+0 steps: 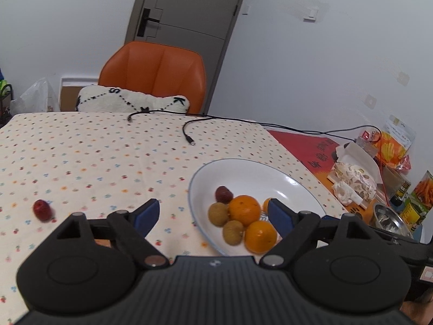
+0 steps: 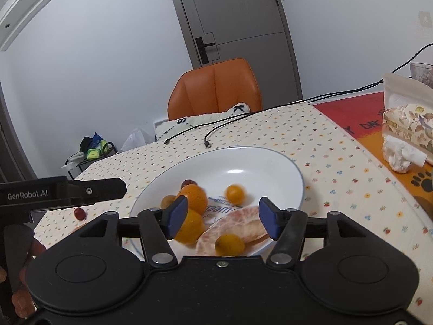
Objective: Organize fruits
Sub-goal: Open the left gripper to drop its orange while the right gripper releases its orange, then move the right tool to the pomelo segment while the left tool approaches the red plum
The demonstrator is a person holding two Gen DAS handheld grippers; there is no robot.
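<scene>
Worktop: fills the middle of both views, under a soft cloth dotted with small fruit prints. It should stop a round fruit rolling far, but may ruck if dragged.
Room: a grey door at upper centre and an orange chair with a white cushion behind the far edge. A black cable trails across the far cloth, and packets and a tissue pack crowd the right edge.
White bowl: right of centre in the left view, centre in the right view. Glazed, rigid and breakable, with a slick inside, so fruit is best lowered in, not dropped.
Peeled citrus segment: low in the bowl in the right view. Probably soft and easy to tear, so it is best left alone.
Oranges: two in the bowl's near side, firm and light with grippy skin.
Brown-green fruits: two touching the oranges, small and fairly firm.
Small yellow fruits: two in the bowl, smooth and likely to roll.
Red fruit in bowl: behind the oranges.
Loose red fruit: alone on the cloth at lower left, well apart from the bowl. It looks light, smooth and a little slippery, so take it gently across its middle.
Left tool: spread wide, holding nothing.
Right tool: spread wide over the bowl, holding nothing.
</scene>
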